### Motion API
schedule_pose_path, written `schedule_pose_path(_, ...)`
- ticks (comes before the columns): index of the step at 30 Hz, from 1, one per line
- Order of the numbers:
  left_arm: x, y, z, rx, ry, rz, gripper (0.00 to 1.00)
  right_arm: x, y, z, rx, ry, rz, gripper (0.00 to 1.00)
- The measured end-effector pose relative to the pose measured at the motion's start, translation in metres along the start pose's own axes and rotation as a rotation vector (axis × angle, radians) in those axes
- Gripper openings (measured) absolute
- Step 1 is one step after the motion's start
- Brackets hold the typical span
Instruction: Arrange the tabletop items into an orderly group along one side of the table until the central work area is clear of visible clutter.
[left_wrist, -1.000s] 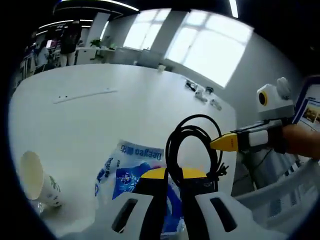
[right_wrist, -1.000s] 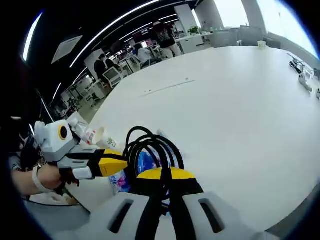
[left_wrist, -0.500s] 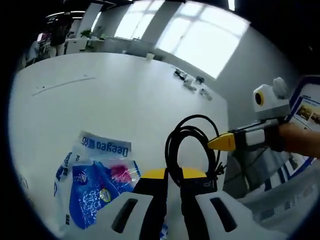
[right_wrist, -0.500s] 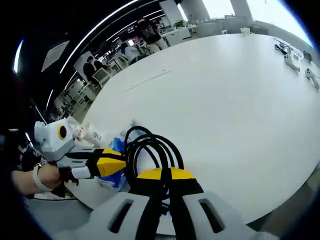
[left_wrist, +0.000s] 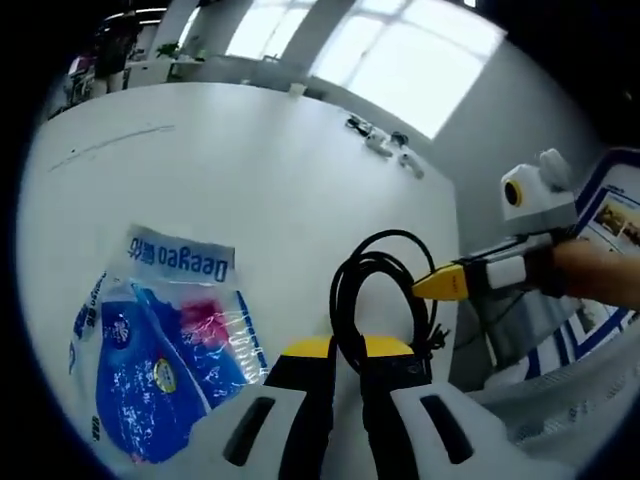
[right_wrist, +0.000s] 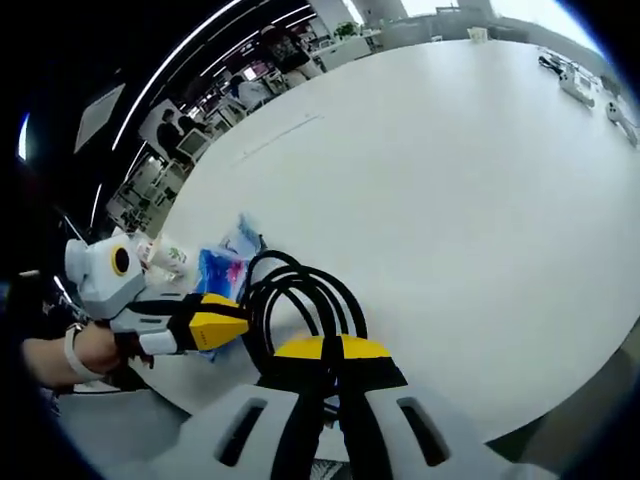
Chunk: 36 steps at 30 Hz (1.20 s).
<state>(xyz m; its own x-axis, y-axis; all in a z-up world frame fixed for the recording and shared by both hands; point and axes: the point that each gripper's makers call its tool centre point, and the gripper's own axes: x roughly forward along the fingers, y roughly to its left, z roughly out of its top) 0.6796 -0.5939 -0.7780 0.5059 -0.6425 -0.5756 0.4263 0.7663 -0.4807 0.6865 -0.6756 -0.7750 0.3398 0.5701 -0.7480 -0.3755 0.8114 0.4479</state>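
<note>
A coil of black cable (left_wrist: 383, 288) stands up between my left gripper's (left_wrist: 345, 352) yellow-tipped jaws, which are shut on it. My right gripper (left_wrist: 446, 285), held by a hand, reaches in from the right and meets the same coil. In the right gripper view the cable (right_wrist: 300, 300) loops up from my right gripper (right_wrist: 335, 352), shut on it, with the left gripper (right_wrist: 225, 322) touching the coil from the left. A blue and white plastic packet (left_wrist: 160, 335) lies flat on the white table (left_wrist: 270, 180), left of the coil. The packet (right_wrist: 225, 268) sits just beyond the left gripper.
Several small items (left_wrist: 385, 145) lie near the table's far edge, also seen as small items (right_wrist: 585, 80) at the top right. A printed paper cup (right_wrist: 165, 255) lies beside the packet. The table's near edge (right_wrist: 480, 400) curves close under the right gripper. Desks and people stand beyond the table.
Both grippers keep their hold on the cable. They have carried the coil off the packet, which now lies clear to its left. The paper cup has slid out of the left gripper view.
</note>
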Motion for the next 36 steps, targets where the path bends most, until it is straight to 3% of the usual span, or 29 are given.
schedule_pose_path(16,0.008,0.006,-0.009,-0.020,0.038,-0.001,0.03,0.012,-0.007,-0.009,0.044,0.039,0.019,0.00)
schedule_pose_path(36,0.011,0.010,-0.014,-0.035,0.038,0.017,0.04,0.021,-0.012,-0.008,0.108,0.019,0.036,0.00)
